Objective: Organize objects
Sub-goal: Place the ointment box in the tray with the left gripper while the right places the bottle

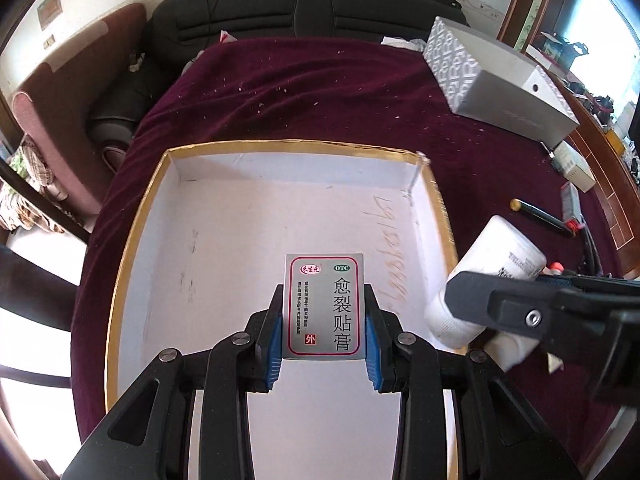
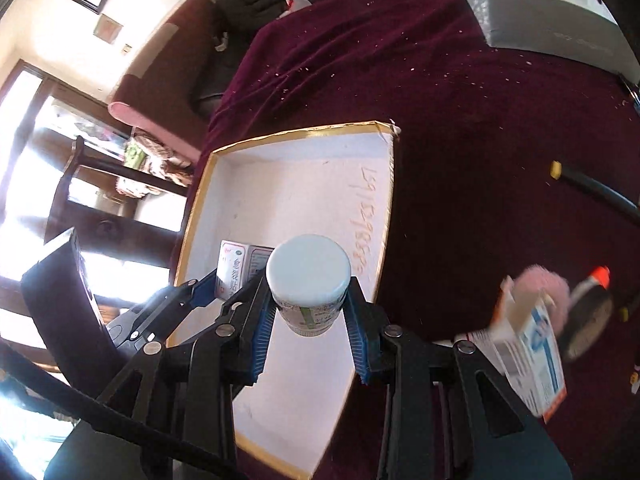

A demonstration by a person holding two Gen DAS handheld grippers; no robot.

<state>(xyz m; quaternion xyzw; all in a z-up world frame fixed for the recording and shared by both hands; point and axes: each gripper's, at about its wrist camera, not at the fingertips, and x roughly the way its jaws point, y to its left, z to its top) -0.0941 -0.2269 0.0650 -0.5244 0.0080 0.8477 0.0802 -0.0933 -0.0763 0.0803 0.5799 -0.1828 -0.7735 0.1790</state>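
My left gripper [image 1: 324, 300] is shut on a small silver medicine box [image 1: 324, 306] with Chinese print, held over the white floor of a gold-rimmed open box [image 1: 224, 146]. My right gripper [image 2: 308, 292] is shut on a white bottle [image 2: 307, 276] with a white cap, held above the same open box [image 2: 300, 134] near its right side. The bottle [image 1: 492, 276] and the right gripper also show at the right of the left wrist view. The medicine box [image 2: 234, 270] and left gripper show to the left in the right wrist view.
The open box sits on a dark red cloth [image 1: 300, 92]. A grey patterned carton [image 1: 496, 76] lies at the back right. A black pen [image 1: 540, 214] lies right of the box. A blue-and-white carton [image 2: 532, 356], a pink puff [image 2: 544, 292] and a round dark object [image 2: 588, 320] lie right.
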